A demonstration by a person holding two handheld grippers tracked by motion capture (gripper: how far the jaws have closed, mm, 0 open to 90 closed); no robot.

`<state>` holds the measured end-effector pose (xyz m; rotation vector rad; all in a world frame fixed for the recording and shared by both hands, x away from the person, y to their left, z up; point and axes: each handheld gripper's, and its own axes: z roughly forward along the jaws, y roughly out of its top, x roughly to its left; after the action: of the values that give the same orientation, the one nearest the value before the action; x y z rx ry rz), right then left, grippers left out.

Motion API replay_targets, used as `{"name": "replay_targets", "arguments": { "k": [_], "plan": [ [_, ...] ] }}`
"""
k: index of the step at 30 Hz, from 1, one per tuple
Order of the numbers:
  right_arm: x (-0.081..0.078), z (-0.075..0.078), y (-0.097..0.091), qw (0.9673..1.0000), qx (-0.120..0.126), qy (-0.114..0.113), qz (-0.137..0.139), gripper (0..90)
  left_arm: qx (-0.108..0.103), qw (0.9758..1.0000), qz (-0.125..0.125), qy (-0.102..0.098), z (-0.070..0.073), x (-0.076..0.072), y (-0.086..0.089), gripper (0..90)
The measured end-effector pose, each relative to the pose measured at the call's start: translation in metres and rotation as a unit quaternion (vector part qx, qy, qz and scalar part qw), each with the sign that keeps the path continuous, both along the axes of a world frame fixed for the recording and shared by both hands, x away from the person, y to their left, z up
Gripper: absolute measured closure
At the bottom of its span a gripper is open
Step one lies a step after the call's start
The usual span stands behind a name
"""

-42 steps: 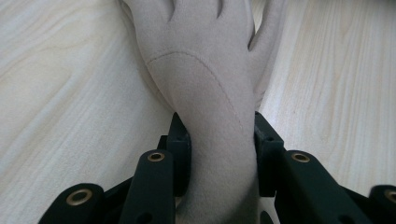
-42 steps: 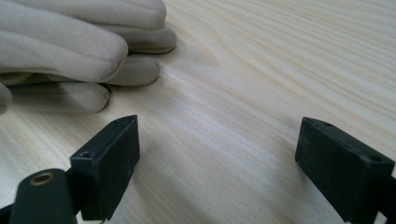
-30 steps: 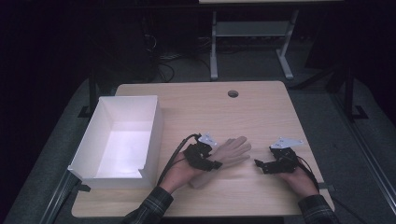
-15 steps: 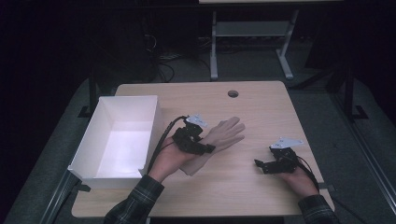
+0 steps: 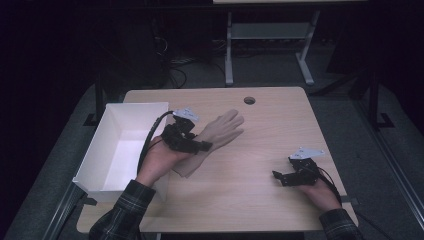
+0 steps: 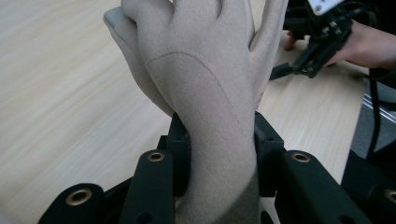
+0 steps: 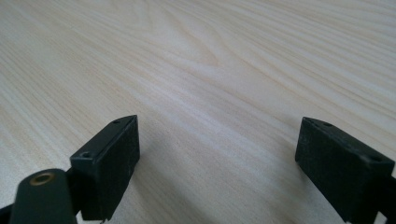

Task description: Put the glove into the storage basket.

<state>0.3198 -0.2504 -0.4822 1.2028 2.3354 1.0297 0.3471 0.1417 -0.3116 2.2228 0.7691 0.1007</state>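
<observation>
A beige glove [image 5: 220, 131] hangs from my left gripper [image 5: 199, 146], lifted off the wooden table [image 5: 270, 130] just right of the white box [image 5: 125, 145]. In the left gripper view the jaws are shut on the glove [image 6: 210, 93] at its wrist, and its fingers point away from me. My right gripper [image 5: 279, 176] rests low near the table's right front, held by a hand. In the right gripper view its two fingers [image 7: 109, 163] stand wide apart with only bare wood between them.
The white box is open on top and sits at the table's left edge. A small round hole [image 5: 249, 100] is set in the tabletop near the far edge. A metal stand [image 5: 270, 45] and cables lie on the dark floor beyond.
My left gripper has carried the glove left and away from me, toward the white box. The right gripper has stayed in place.
</observation>
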Motion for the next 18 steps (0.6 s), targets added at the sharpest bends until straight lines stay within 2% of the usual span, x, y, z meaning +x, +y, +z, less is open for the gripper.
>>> {"name": "replay_targets", "arguments": {
  "k": [9,18],
  "plan": [
    [0.000,0.000,0.000,1.0000,0.000,0.000,-0.001,13.4,-0.005,0.9988,0.045,-0.016,0.015,0.003,0.045,66.5],
    [-0.001,0.000,0.001,1.0000,0.000,0.000,-0.002,13.4,-0.013,0.9946,0.100,-0.021,0.018,0.001,0.093,66.5]
  ]
}}
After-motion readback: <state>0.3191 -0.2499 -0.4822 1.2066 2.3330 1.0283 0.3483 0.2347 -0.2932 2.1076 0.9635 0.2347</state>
